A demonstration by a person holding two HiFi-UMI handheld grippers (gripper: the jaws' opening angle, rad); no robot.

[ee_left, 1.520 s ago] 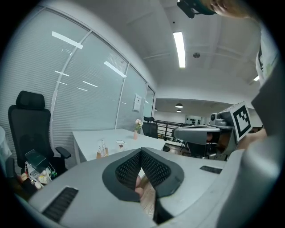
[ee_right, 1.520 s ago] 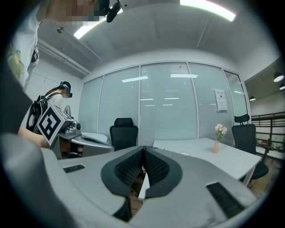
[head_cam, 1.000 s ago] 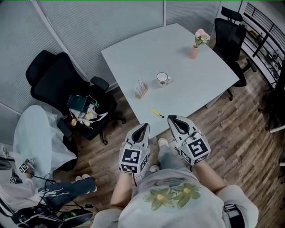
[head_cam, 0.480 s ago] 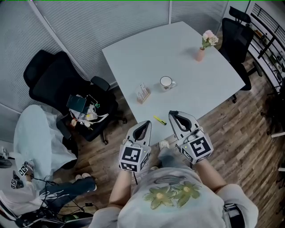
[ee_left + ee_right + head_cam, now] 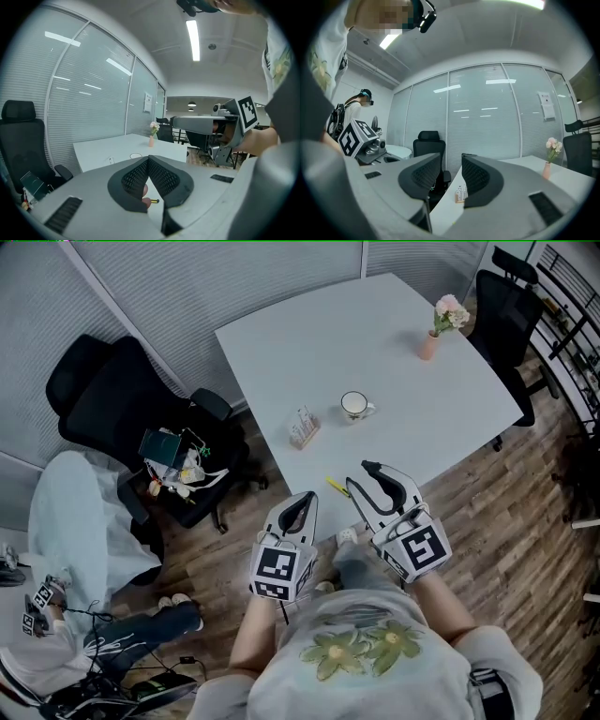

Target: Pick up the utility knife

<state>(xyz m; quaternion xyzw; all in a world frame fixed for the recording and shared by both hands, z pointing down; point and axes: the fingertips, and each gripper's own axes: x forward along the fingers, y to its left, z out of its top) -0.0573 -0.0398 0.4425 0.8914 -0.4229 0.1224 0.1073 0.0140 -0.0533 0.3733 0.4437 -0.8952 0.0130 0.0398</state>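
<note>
The utility knife is a small yellow stick lying near the front edge of the white table. My right gripper hovers just right of it at the table edge. Its jaws have just been opening and stand open with nothing between them. In the right gripper view the gap frames the table and a sachet holder. My left gripper is below and left of the knife, off the table, with its jaws shut and empty. The left gripper view shows the knife just under the closed tips.
A white mug, a sachet holder and a pink vase with flowers stand on the table. A black office chair with clutter is at the left, another chair at the far right. A seated person is lower left.
The right gripper's jaws went from shut to open. Both grippers have moved closer to the table edge and the knife.
</note>
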